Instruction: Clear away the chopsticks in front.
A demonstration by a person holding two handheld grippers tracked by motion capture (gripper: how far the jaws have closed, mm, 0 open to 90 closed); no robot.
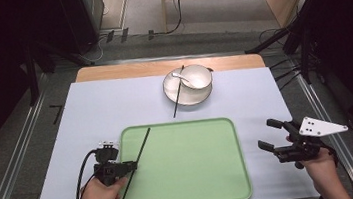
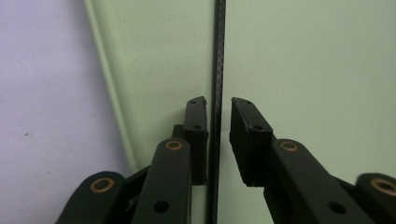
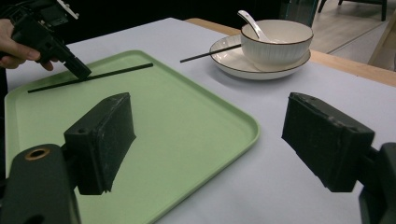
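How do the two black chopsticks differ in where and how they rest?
The near chopstick lies flat in the green tray, between the left gripper jaws. The far chopstick leans on the plate beside the bowl, untouched. Both are thin, black and straight.

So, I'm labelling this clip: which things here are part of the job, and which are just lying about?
In the job: chopstick on the tray; left claw, open around it.
Lying about: second chopstick, plate, bowl, spoon.
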